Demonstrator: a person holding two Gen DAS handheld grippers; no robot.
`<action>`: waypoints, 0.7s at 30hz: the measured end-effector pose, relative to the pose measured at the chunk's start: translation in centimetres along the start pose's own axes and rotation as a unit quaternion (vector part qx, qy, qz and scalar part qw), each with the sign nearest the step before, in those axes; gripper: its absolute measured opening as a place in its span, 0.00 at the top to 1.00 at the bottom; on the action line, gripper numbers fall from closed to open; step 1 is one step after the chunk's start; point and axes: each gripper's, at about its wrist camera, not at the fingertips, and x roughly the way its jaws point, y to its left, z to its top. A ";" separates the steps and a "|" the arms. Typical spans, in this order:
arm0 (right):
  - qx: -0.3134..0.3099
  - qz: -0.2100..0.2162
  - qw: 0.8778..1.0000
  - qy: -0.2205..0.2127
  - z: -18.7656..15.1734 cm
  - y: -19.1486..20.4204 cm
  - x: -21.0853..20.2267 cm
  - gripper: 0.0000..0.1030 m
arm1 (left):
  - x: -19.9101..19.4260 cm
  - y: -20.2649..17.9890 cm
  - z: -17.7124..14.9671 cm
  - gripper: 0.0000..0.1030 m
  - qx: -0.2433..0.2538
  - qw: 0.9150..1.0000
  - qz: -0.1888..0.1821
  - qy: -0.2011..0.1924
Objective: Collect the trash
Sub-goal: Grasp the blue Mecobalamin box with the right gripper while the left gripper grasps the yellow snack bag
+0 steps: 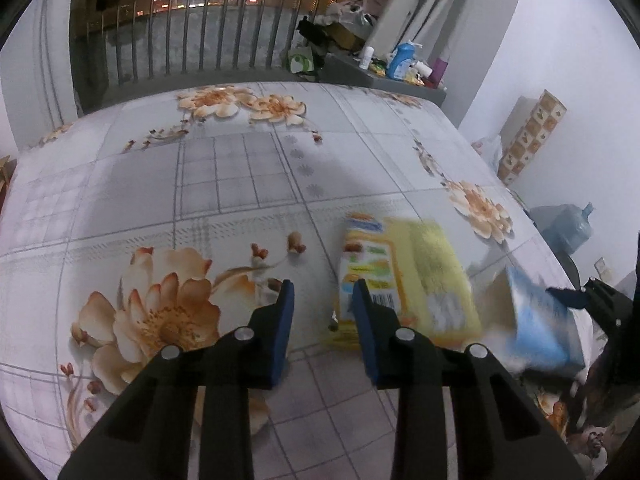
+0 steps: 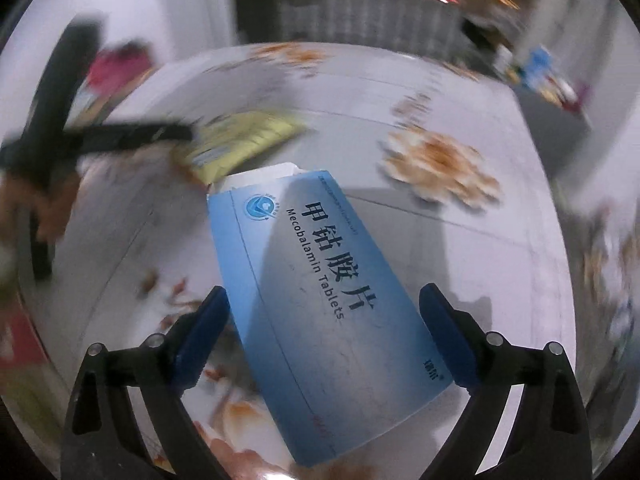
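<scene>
A yellow packet (image 1: 416,276) is lying flat on the flowered bedsheet (image 1: 240,184), its printed end pointing toward twelve o'clock. At its four o'clock, a blue tablet box (image 2: 320,300) is sitting tilted, white end flap (image 2: 260,174) standing open.

Left claw (image 1: 322,294) hovers, jaws apart, beside yellow packet (image 1: 408,280) on floral sheet (image 1: 240,184).
</scene>
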 end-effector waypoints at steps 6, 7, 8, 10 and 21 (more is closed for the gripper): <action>0.112 -0.012 0.994 -0.004 0.1 -3.4 -0.5 0.17 | 0.0 -0.9 0.2 0.71 0.002 1.000 -0.012 -0.002; 0.123 -0.016 0.992 -0.005 0.3 -3.6 -0.5 0.19 | 0.2 -1.1 0.3 0.71 0.003 1.000 -0.012 0.001; 0.129 -0.018 0.991 -0.007 0.5 -3.6 -0.4 0.20 | 0.4 -1.3 0.3 0.71 0.004 1.000 -0.011 0.003; 0.145 -0.023 0.989 -0.009 1.1 -4.0 0.1 0.22 | 0.8 -1.6 0.3 0.71 0.007 1.000 -0.013 0.010; 0.117 -0.012 0.993 0.002 2.2 -1.8 2.1 0.33 | 1.0 -5.4 -1.6 0.72 0.049 0.997 -0.055 0.023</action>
